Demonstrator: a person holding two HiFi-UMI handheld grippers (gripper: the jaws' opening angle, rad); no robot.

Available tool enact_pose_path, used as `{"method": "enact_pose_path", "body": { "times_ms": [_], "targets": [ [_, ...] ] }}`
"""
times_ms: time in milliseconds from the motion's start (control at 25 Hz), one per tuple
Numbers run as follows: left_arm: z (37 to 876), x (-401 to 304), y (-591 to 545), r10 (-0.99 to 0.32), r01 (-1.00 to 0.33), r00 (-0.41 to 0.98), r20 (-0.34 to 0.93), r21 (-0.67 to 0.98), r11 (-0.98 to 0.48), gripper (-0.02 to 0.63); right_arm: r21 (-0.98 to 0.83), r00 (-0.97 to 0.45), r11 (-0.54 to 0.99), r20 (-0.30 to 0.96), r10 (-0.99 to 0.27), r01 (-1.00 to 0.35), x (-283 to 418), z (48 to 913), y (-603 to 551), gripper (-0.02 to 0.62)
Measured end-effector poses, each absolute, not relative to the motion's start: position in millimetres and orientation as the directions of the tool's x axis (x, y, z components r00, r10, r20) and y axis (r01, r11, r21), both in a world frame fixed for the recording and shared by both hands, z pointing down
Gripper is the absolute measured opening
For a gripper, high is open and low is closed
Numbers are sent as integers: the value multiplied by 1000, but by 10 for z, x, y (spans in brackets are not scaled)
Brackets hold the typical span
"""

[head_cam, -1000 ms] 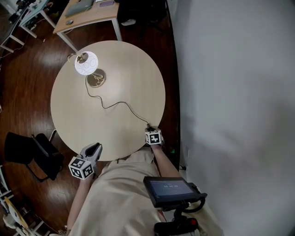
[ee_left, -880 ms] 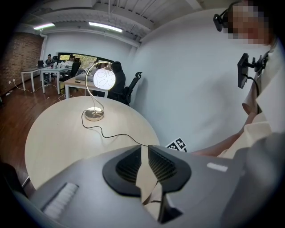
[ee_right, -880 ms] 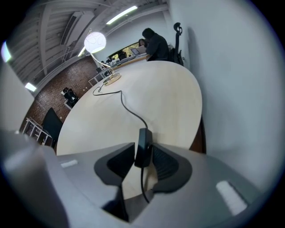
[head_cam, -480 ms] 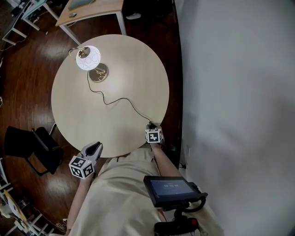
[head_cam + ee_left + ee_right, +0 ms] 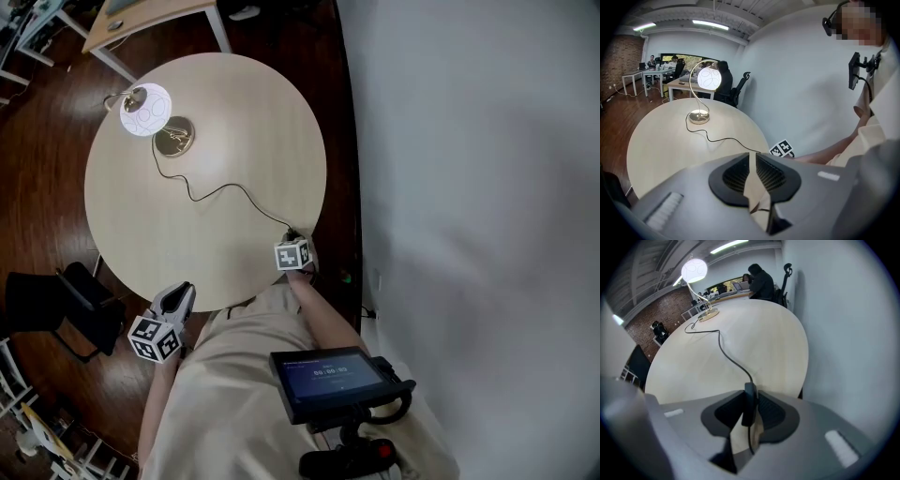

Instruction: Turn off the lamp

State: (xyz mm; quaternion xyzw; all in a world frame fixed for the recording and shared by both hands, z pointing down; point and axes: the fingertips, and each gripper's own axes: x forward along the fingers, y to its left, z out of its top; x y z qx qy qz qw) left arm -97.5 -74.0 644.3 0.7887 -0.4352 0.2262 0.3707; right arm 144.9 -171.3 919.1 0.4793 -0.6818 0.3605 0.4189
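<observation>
Lamp (image 5: pixel 145 111) is seen lit, globe glowing, standing at the far left of the round desk (image 5: pixel 253 112). Its black cord (image 5: pixel 220 190) is run from the brass base across the top to the near right edge.

Right hand-held gripper (image 5: pixel 751 401) is pointed steeply down at that edge. Its jaws have just been closing, and the cord's inline switch (image 5: pixel 750 405) is pinched between the pads, standing upright with the cord running out of it both above and below. In the head view this gripper (image 5: pixel 292 236) is placed right where the cord ends.

Left hand-held gripper (image 5: pixel 753 165) is held at the desk's near left edge, well apart from the cord. Jaws are brought together to a thin slit; nothing is gripped, and only beige cloth is seen through the gap.
</observation>
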Motion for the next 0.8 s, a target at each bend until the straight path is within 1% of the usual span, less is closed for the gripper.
{"method": "enact_pose_path", "body": {
  "times_ms": [320, 800],
  "targets": [
    [6480, -911, -796, -498, -847, 529, 687, 391, -360, 29, -27, -151, 340, 927, -344, -940, 1430, 9225, -1679, 91],
    [6520, -904, -877, -493, -845, 531, 689, 392, -363, 29, -19, -170, 372, 911, -376, -928, 1506, 9233, -1700, 86]
  ]
}}
